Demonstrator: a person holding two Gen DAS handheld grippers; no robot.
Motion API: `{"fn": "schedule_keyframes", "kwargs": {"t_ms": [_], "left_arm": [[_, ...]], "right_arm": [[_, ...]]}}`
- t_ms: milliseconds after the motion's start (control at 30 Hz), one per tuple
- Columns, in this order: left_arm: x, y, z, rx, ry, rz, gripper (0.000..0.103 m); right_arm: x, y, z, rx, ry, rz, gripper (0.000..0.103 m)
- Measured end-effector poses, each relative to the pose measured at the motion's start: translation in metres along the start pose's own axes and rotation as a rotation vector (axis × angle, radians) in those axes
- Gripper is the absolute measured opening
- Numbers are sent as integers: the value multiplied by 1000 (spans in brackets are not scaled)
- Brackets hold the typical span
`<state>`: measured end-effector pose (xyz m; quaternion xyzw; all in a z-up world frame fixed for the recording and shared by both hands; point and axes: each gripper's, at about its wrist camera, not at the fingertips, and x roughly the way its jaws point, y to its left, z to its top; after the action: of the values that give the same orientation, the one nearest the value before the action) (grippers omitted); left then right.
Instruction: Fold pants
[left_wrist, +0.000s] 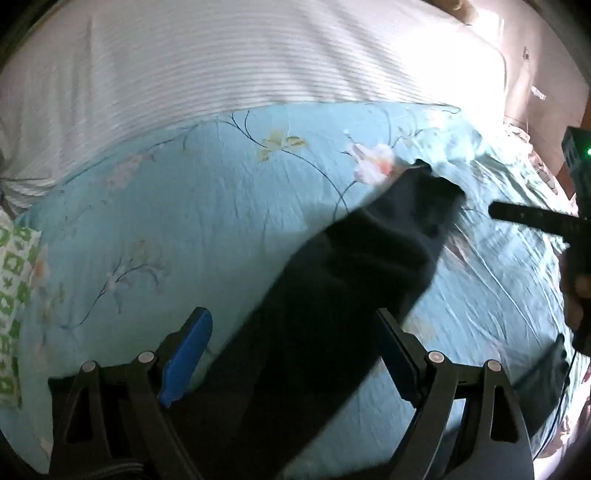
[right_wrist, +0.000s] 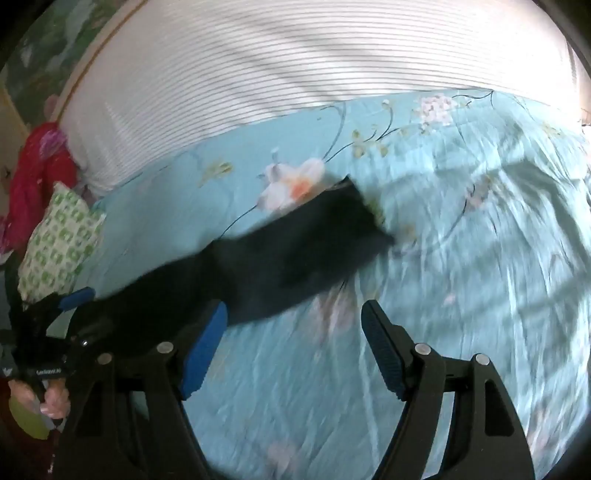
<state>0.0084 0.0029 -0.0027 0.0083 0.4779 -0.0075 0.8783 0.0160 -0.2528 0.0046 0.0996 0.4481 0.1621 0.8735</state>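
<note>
I'm hovering both grippers wide open, left straddling the pants, right gripping nothing. Pants are lying mid-bed, so folding's barely starting.

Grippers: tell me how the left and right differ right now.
The left gripper has the dark pants running between its fingers; the right gripper has only the quilt between its own. The left sits at the near end of the pants; the right hangs beside them over bare quilt. Both stand wide open, with blue pads.
</note>
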Motion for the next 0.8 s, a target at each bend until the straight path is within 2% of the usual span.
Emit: {"fn": "schedule_keyframes", "kwargs": {"t_ms": [133,200,300,567,633,733,767,800], "left_arm": [[29,12,16,-23,67,-24,88],[60,18,29,-34,111,-24,88],[79,15,31,-28,152,-18,88],[119,1,39,32,206,-9,87],[122,11,46,52,201,-9,87],[132,15,54,74,220,-20,86],[136,16,56,84,230,-24,85],[137,14,58,102,236,-25,80]], "right_arm": [[20,-9,28,-6,-3,-30,76],[34,-14,40,-20,7,-39,76],[60,-21,54,-36,31,-62,76],[107,-29,76,-61,89,-65,75],[111,-27,76,-69,98,-40,66],[114,-18,77,-99,106,-22,42],[114,-16,76,-110,108,-21,26],[112,-15,75,-116,103,-24,20]]}}
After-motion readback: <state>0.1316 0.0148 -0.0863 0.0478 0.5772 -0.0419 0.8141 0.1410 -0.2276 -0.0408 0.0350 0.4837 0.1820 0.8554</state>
